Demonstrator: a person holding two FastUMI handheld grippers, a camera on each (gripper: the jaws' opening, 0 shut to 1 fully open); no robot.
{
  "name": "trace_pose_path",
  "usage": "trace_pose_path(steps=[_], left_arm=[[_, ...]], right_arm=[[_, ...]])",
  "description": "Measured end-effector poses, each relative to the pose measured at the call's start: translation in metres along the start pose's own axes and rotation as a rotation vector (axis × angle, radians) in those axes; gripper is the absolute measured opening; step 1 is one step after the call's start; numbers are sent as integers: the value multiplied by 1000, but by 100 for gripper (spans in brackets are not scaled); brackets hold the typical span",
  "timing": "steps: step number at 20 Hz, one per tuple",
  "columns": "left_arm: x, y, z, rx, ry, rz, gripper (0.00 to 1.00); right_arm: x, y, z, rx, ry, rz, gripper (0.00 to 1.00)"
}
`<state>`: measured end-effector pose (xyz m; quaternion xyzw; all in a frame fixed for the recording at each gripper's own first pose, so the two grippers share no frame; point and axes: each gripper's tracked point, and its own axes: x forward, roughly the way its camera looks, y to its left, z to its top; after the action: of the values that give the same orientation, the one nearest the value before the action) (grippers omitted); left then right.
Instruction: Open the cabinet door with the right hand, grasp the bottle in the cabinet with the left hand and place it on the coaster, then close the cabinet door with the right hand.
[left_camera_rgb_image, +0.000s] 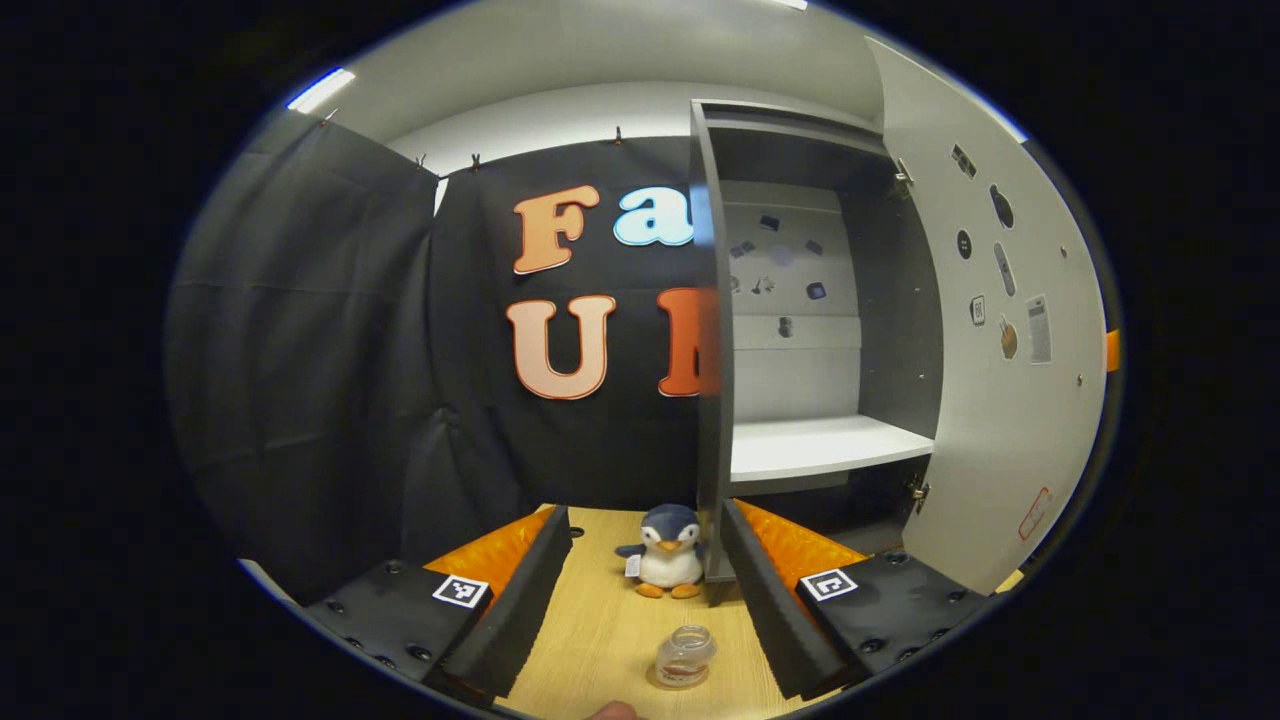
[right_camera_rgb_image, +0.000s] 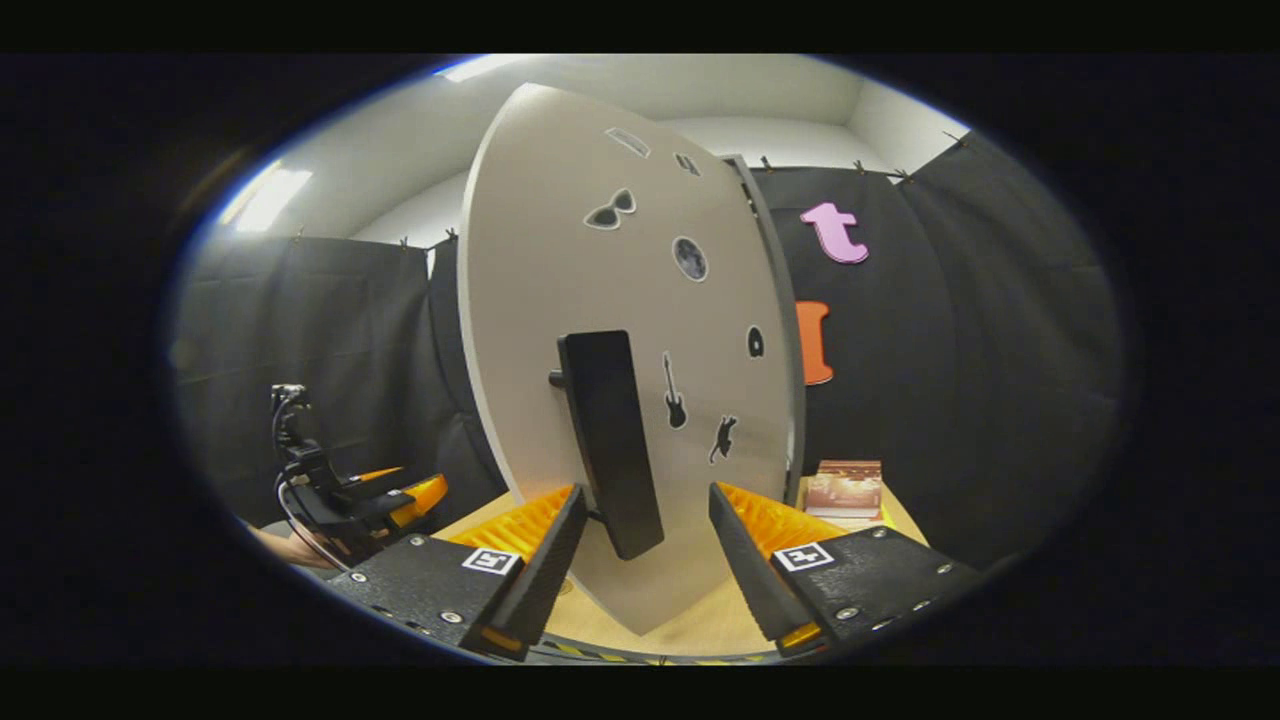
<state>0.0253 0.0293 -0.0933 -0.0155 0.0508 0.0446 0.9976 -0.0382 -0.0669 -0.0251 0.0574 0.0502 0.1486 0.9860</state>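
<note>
Both your grippers have jaws spread wide, gripping nothing. Your left gripper (left_camera_rgb_image: 640, 600) hangs over the bench (left_camera_rgb_image: 600, 620), bottle (left_camera_rgb_image: 684, 657) standing on the coaster near the front edge. Your right gripper (right_camera_rgb_image: 640, 560) straddles the handle (right_camera_rgb_image: 610, 440) of the open cabinet door (right_camera_rgb_image: 560, 300) without touching it.

Black cloth wall (left_camera_rgb_image: 330, 330) hung by clips, white ceiling (left_camera_rgb_image: 560, 60) with bright light strip (left_camera_rgb_image: 320, 90), pale wooden counter (left_camera_rgb_image: 600, 610) below

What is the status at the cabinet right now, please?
Left gripper open above bottle on table. Right gripper open around door handle. Cabinet door open.
</note>
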Motion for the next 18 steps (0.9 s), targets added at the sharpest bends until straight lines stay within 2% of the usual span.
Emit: trace_pose_path(steps=[1, 2, 3, 5, 6, 7, 9, 10, 11, 17, 18], left_arm=[[1, 9, 0, 0, 1, 12, 100], [1, 16, 0, 0, 1, 23, 97], [1, 24, 0, 1, 2, 36, 100], [3, 40, 0, 4, 0, 64, 97], [4, 48, 0, 3, 0, 76, 100], [6, 57, -1, 4, 3, 89, 100], [6, 76, -6, -2, 8, 112, 97], [6, 83, -6, -5, 11, 123, 100], [7, 90, -9, -7, 16, 133, 97], [15, 135, -15, -11, 23, 193, 97], [16, 141, -15, -11, 26, 203, 100]], right_arm=[[7, 5, 0, -6, 2, 8, 73], [19, 9, -3, -8, 5, 17, 83], [29, 12, -5, -9, 5, 29, 78], [45, 12, -5, -4, 6, 44, 80], [51, 13, -4, 0, 4, 54, 75], [59, 15, -5, -1, 8, 62, 81], [73, 19, -4, -13, 11, 74, 83], [78, 25, -5, -28, 9, 82, 85], [83, 28, -5, -42, 9, 86, 86], [115, 34, -11, -83, -13, 90, 87], [121, 34, -12, -86, -19, 81, 88]])
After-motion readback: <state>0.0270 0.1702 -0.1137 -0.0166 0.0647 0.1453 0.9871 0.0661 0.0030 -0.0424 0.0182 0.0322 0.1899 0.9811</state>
